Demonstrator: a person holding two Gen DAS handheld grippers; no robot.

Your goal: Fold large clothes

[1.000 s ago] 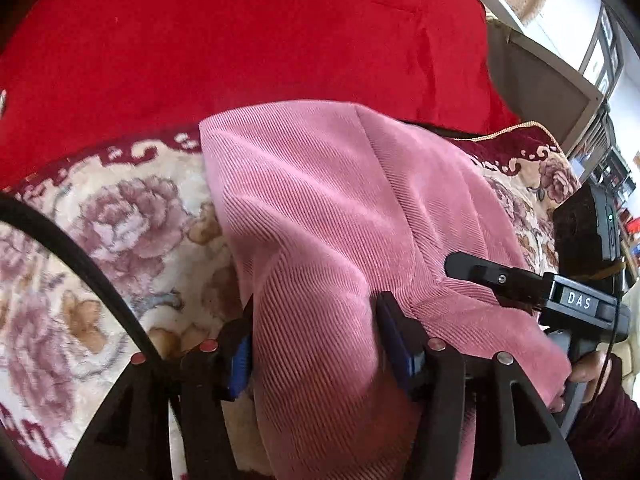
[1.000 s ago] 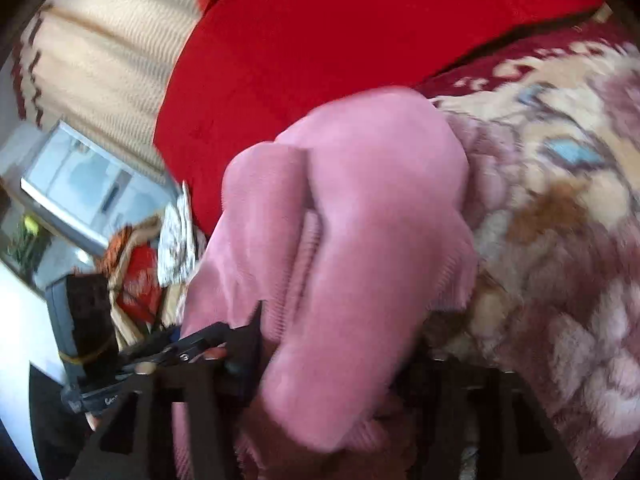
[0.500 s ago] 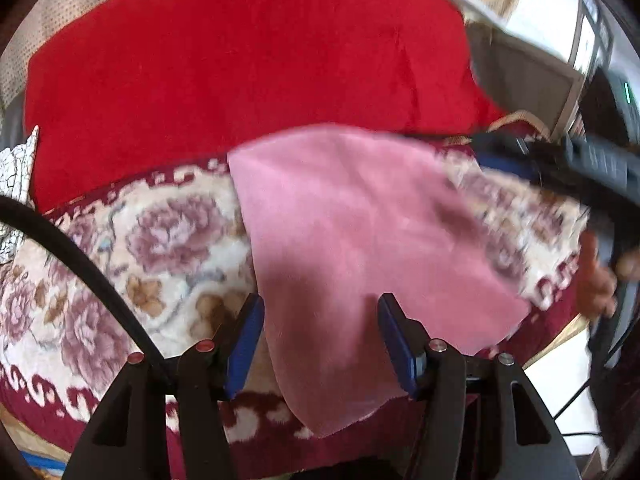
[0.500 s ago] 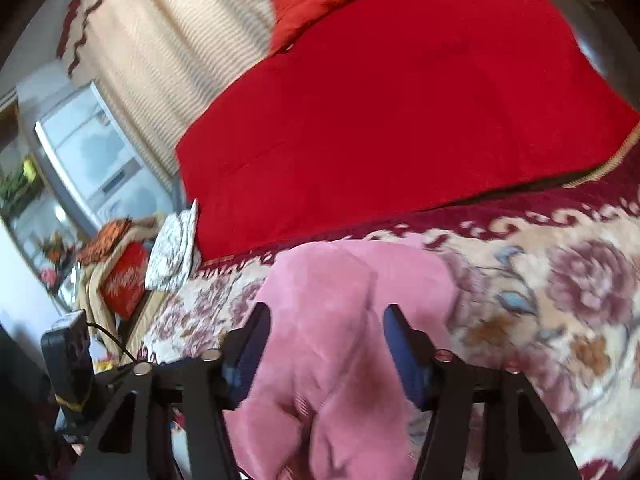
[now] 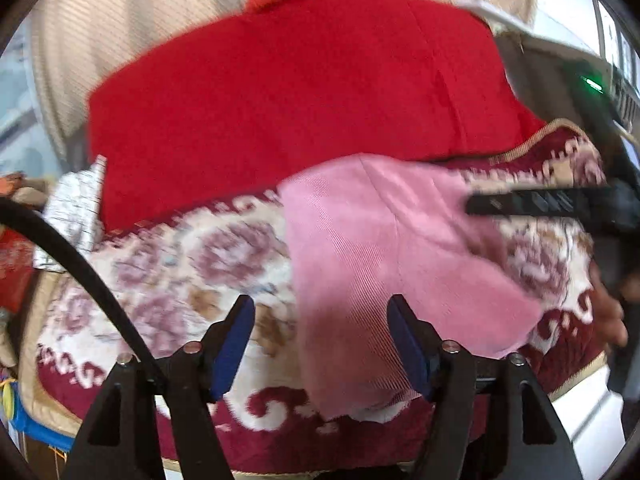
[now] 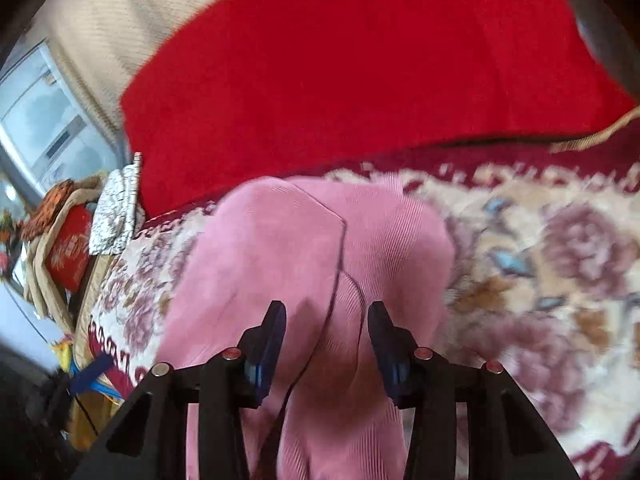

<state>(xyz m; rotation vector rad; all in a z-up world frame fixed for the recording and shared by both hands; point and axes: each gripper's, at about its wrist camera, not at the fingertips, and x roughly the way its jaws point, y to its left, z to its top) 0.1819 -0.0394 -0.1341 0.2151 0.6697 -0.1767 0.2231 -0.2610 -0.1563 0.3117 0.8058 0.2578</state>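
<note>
Below both tools: pink garment [image 5: 384, 264]; left tool [image 5: 320, 340], right tool [image 6: 326, 344] released.

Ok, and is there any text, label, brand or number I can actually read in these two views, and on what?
None can be read.
Pale marks on the black bar at the right of the left wrist view: too blurred to read.
Pale print on the red packet at the left of the right wrist view: too blurred to read.
The pink garment and the floral cover bear no writing.
</note>
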